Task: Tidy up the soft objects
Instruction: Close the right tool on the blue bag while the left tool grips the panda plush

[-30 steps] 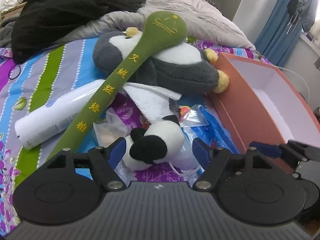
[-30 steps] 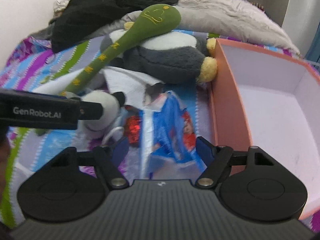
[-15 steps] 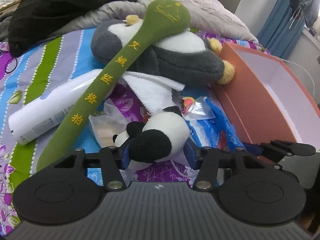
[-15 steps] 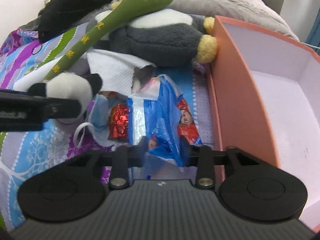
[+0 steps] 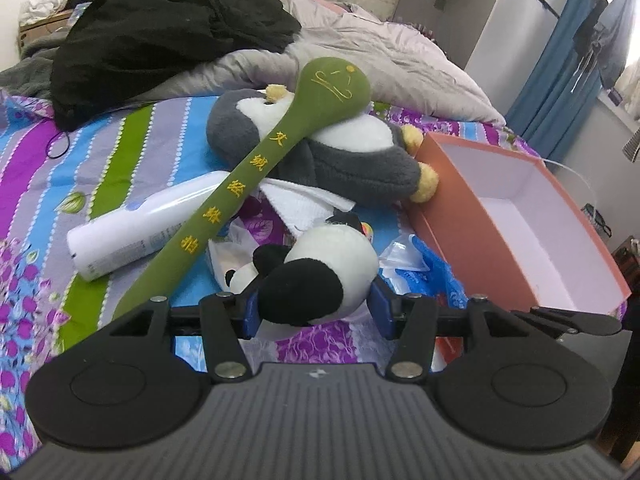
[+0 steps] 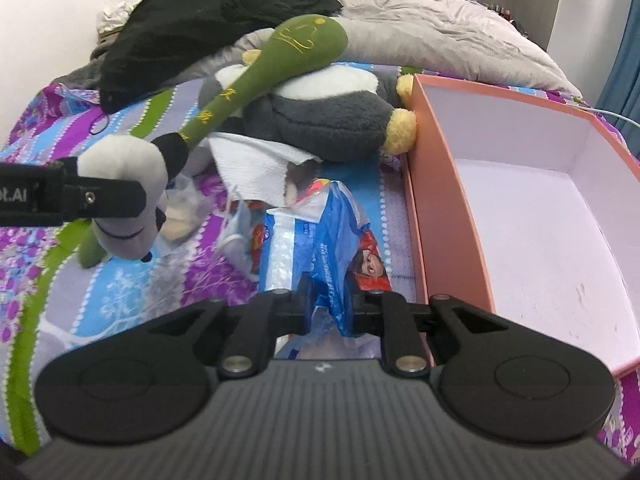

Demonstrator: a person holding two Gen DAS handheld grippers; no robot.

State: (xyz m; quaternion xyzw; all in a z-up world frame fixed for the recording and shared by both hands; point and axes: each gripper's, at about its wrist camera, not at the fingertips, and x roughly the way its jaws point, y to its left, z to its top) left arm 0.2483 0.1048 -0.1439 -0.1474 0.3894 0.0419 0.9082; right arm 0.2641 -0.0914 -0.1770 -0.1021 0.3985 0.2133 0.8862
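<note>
On the bed, just left of the box:
panda toy (image 5: 320,268): small black-and-white plush, pinched between the pads of the left gripper (image 5: 316,312). 1 second ago it lay loose between wide jaws; now it looks lifted off the striped sheet (image 5: 120,168).
left gripper state: clamped on the panda, width steady.
blue bag (image 6: 332,240): crinkly plastic packet lying by the box wall, its near end between the jaws of the right gripper (image 6: 330,312).
right gripper state: jaws closing, already pressed onto the bag; 1 second ago they stood wide around it.
box (image 6: 440,208): orange outside, white inside, empty, just right of both grippers.
meaning: 2 pickups secured at once; likely next step is carrying both into the box.
remaining pile: penguin toy (image 5: 340,160) with green plush stick (image 5: 256,172) across it, white towel (image 5: 304,208), white bottle (image 5: 136,236), all untouched.
risk: the bag is thin and slippery and may slide out.
</note>
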